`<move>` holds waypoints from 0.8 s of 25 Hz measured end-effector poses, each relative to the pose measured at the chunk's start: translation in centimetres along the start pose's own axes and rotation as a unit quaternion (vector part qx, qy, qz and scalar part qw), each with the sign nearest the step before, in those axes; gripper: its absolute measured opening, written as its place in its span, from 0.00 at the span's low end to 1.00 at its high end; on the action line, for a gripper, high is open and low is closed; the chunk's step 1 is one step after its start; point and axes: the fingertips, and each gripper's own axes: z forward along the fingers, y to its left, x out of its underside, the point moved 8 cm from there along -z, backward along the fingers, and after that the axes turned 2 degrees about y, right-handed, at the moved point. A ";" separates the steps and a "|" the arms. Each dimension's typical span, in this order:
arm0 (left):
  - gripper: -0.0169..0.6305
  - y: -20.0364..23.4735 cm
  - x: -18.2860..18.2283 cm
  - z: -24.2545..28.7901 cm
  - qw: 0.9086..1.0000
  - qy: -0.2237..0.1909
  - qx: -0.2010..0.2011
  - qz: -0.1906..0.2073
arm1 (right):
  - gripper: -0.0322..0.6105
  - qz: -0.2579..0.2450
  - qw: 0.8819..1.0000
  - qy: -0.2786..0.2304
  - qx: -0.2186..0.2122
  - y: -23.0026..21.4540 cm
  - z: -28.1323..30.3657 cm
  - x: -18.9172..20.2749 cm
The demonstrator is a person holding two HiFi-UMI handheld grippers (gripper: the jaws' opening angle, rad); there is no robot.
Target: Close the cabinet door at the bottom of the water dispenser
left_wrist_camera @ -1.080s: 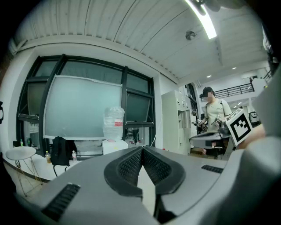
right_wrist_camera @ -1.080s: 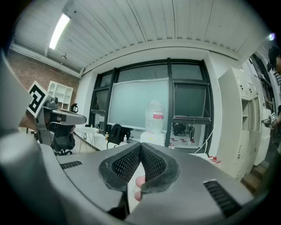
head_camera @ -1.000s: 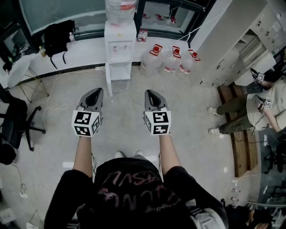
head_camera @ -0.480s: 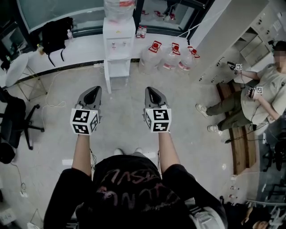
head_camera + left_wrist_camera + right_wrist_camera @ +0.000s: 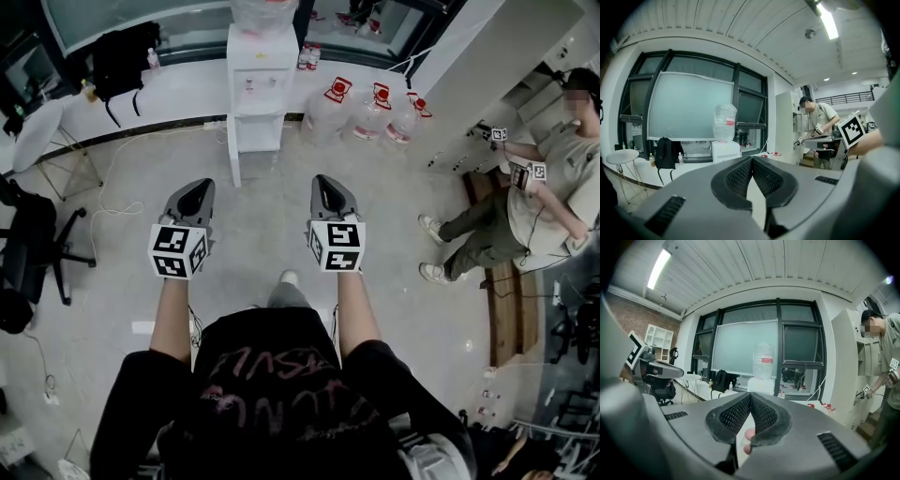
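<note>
The white water dispenser [image 5: 257, 84] stands against the far ledge, with a clear bottle [image 5: 264, 11] on top. Its bottom cabinet door [image 5: 232, 157] hangs open on the left of the open lower compartment [image 5: 260, 131]. My left gripper [image 5: 200, 187] and right gripper [image 5: 322, 182] are held side by side over the floor, well short of the dispenser. Both are shut with nothing between the jaws. The left gripper view has the dispenser [image 5: 725, 151] far off above the shut left gripper [image 5: 751, 160]. In the right gripper view the dispenser [image 5: 762, 385] shows just above the shut right gripper [image 5: 750, 396].
Three large water jugs [image 5: 373, 114] stand right of the dispenser. A person [image 5: 525, 202] sits at the right by white lockers. At the left are an office chair [image 5: 28, 253], a round white table [image 5: 37, 131] and a black backpack [image 5: 122, 58]. A cable [image 5: 112, 211] trails on the floor.
The person holding the grippers has stepped toward the dispenser, one foot now forward. Both grippers stay shut and side by side. The seated person at the right has sat up.
</note>
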 end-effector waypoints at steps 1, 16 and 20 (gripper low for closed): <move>0.05 0.3 0.1 0.5 1.000 0.002 0.000 -0.002 | 0.07 -0.001 1.000 0.001 0.000 -0.1 0.6 0.1; 0.05 6.7 0.7 15.6 0.999 0.042 -0.016 -0.006 | 0.07 0.007 1.000 0.012 -0.016 -7.6 17.7 0.2; 0.05 9.3 -0.3 21.6 0.998 0.055 -0.030 -0.017 | 0.07 0.010 1.000 0.018 -0.021 -10.9 23.8 -0.5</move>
